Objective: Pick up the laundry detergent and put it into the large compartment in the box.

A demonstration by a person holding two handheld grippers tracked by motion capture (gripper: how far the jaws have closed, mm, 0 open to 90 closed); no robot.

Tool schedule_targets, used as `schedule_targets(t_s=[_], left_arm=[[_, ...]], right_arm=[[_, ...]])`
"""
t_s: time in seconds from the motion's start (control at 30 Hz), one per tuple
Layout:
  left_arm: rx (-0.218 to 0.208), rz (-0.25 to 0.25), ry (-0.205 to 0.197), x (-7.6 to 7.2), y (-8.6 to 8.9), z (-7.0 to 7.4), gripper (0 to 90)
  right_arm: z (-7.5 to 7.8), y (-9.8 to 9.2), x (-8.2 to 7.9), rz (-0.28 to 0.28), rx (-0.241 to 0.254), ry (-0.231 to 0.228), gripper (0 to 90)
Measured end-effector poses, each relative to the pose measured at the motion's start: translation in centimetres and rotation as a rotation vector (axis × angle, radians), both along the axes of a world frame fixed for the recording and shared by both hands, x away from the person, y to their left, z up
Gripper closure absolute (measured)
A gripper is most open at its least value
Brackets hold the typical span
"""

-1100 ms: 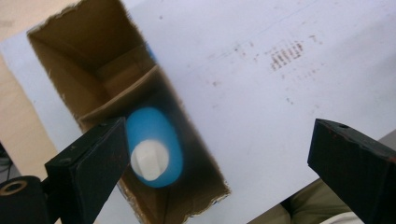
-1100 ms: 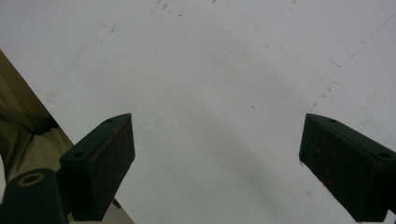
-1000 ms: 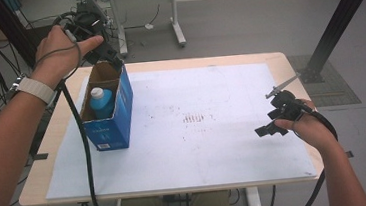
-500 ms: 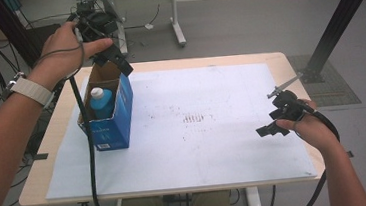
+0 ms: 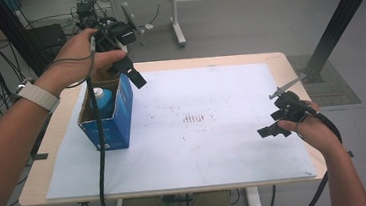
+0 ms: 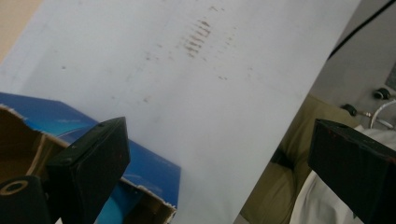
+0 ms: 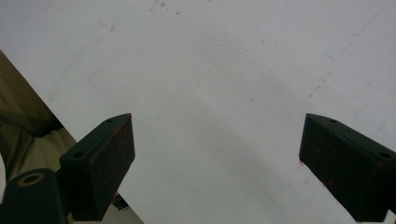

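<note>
High view: I hold the left gripper [image 5: 130,72] above the open blue box [image 5: 109,114] near the tabletop's [image 5: 217,61] left edge, jaws apart and empty. A blue bottle [image 5: 103,100] stands inside the box. My right gripper [image 5: 273,125] rests near the right edge on the white sheet [image 5: 213,130], jaws wide apart.

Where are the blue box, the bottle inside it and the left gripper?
blue box [image 5: 108,132]: high view, front wall.
bottle [image 5: 102,98]: high view, its shoulder below the white cap.
left gripper [image 5: 133,75]: high view, between its fingertips.
</note>
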State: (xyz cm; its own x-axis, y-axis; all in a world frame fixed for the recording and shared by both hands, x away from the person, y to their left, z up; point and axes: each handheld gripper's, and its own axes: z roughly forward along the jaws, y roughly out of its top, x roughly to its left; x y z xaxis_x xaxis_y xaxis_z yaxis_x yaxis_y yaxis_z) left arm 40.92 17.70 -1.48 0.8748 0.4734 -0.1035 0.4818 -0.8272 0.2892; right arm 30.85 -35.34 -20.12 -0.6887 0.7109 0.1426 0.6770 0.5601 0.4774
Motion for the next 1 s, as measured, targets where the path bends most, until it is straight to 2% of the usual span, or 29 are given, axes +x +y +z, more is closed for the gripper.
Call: schedule_targets(t_s=[0.17,0.23,0.47,0.67,0.83,1.0], left_arm=[[0.015,-0.082,0.024,-0.1,-1.5,-1.2,6.1],[0.002,-0.104,0.039,-0.1,-1.9,-1.6,6.2],[0.014,-0.201,0.025,-1.0,-3.5,-3.1,6.2],[0.024,-0.245,0.021,-1.5,-4.3,-4.2,6.3],[0.045,-0.268,-0.003,-2.2,-4.6,-4.8,6.3],[0.062,-0.298,0.004,-2.2,-4.8,-5.7,6.2]], right_arm=[[-0.2,0.0,0.0,-0.002,0.001,0.005,10.4],[-0.2,0.0,0.0,-0.002,0.001,0.006,10.4],[-0.1,0.1,0.0,-0.004,-0.001,0.003,10.4],[-0.2,0.2,0.1,-0.004,-0.002,0.006,10.4],[-0.1,0.3,0.0,-0.008,-0.004,0.008,10.4],[-0.1,0.2,-0.1,-0.012,-0.005,0.007,10.4]])
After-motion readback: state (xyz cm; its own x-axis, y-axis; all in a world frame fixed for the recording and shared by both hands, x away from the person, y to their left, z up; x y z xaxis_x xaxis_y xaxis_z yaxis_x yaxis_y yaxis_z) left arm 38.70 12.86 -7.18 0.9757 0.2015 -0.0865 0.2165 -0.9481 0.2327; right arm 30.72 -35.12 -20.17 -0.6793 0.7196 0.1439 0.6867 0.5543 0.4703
